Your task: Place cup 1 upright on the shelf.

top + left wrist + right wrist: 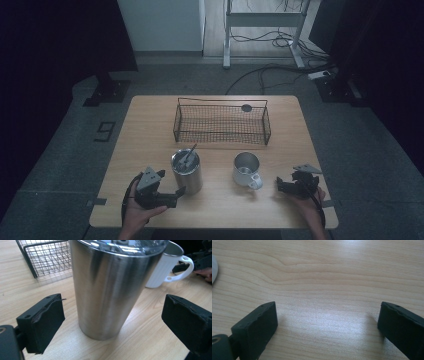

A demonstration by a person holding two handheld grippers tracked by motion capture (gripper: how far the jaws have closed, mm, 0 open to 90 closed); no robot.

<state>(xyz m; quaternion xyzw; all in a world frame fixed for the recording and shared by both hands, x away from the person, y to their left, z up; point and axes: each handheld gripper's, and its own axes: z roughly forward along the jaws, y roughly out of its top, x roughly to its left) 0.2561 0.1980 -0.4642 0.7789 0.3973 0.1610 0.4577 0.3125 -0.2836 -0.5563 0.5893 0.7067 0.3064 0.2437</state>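
A steel tumbler [187,171] with a clear lid and a straw stands upright on the wooden table [150,130]. My left gripper [172,196] is open just in front of it, the tumbler [110,287] standing ahead of the gap between the jaws, untouched. A white ribbed mug [247,170] with a steel inside sits to the tumbler's right, handle toward the front right; the same mug [170,265] appears behind the tumbler. My right gripper [281,186] is open, low over bare wood [324,290], right of the mug.
A black wire basket [221,121] stands at the back middle of the table. A small dark disc [246,107] lies behind it. Cables and a desk frame [260,30] are on the floor beyond the table.
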